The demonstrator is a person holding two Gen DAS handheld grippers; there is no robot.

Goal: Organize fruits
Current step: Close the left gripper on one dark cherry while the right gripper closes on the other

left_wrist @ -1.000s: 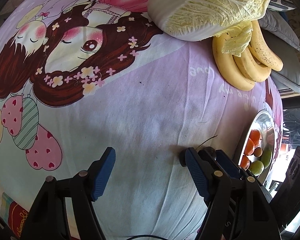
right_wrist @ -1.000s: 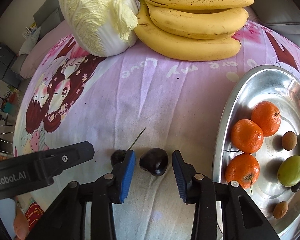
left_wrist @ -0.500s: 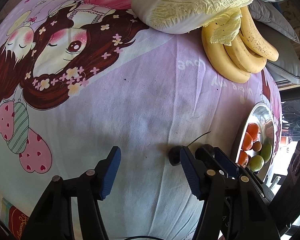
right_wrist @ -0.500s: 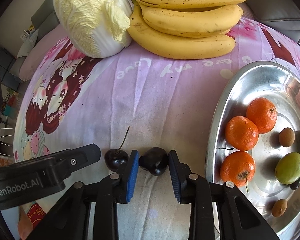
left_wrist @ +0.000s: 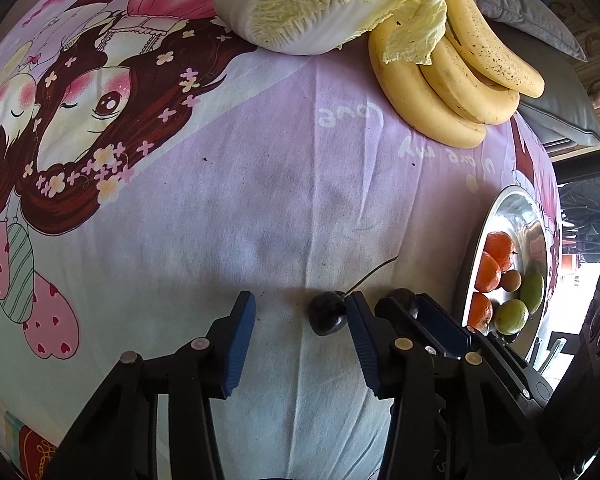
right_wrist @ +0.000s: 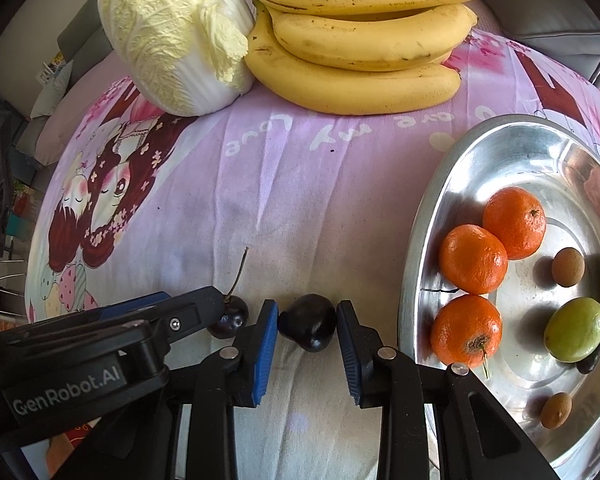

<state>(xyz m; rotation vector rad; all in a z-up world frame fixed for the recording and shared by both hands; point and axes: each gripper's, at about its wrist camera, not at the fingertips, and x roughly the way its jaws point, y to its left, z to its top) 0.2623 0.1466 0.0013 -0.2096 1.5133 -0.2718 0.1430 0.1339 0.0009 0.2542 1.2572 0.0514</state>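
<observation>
**Pink cartoon sheet, fruit count**

Pink printed sheet [right_wrist: 300, 184] carrying: three bananas [right_wrist: 360, 40], one cabbage [right_wrist: 172, 36]. Steel tray [right_wrist: 420, 240] holding three oranges [right_wrist: 472, 258]. Right claw [right_wrist: 307, 346] clamped on stemless cherry [right_wrist: 308, 326]. Left claw [left_wrist: 300, 342] closing, stemmed cherry [left_wrist: 327, 314] between, ungripped.

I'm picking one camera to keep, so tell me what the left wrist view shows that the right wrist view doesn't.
Left only: the stemmed cherry whole, between the closing left gripper's pads, touching only one.

Right only: the stemless cherry clamped by the right gripper, the whole tray floor, both brown fruits.

Both: cabbage, bananas, three oranges, green fruits, printed cloth.
</observation>
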